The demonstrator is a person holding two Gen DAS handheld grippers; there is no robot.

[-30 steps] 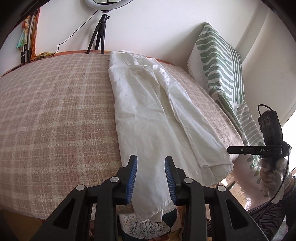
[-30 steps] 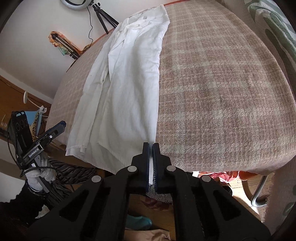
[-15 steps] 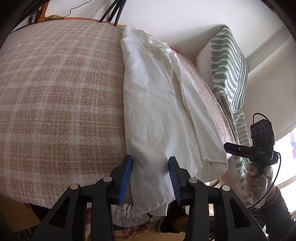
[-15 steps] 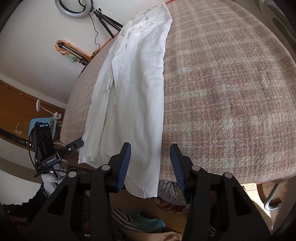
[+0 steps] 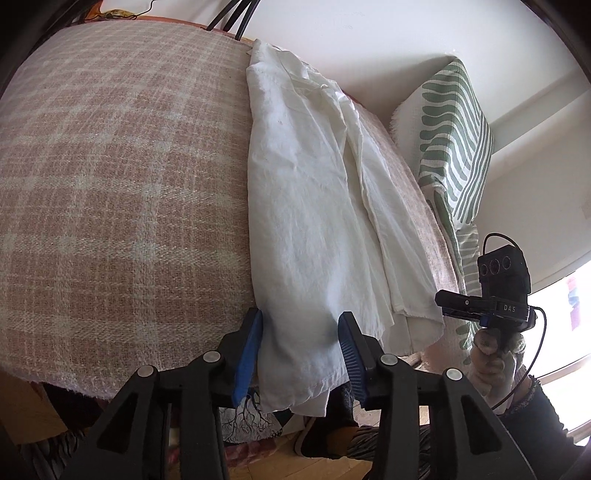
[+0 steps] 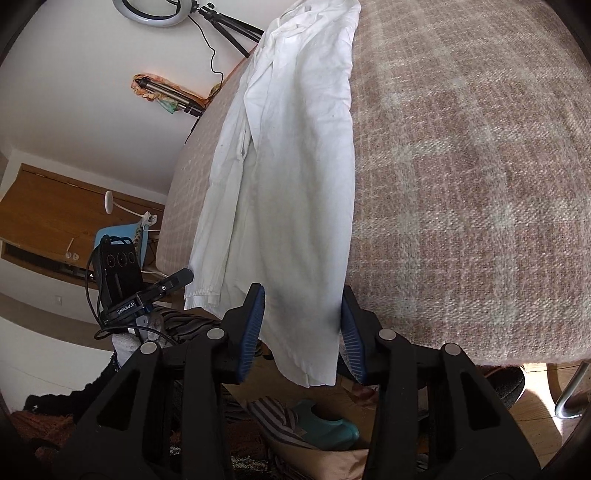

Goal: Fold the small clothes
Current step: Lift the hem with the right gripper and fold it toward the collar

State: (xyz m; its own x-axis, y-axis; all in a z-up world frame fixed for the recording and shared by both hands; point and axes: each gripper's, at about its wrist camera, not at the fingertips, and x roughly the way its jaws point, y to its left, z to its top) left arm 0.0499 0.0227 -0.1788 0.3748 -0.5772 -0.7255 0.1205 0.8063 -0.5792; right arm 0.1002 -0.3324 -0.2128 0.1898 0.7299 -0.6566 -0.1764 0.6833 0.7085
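We read "DAS" on right gripper (image 5: 452, 301), "GenRoboAI" on left gripper (image 6: 184, 275). White garment (image 5: 314, 206) lies lengthwise on plaid blanket (image 5: 110, 184), hem overhanging near edge. Left jaws opening, hem between, unpinched; right gripper released, likewise. Only left view shows green striped cushion (image 5: 450, 140); only right shows ring light (image 6: 147, 13).

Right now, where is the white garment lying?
The white garment lies lengthwise on the checked blanket, its near end hanging over the table edge; in the left wrist view a green-striped cushion stands to its right.
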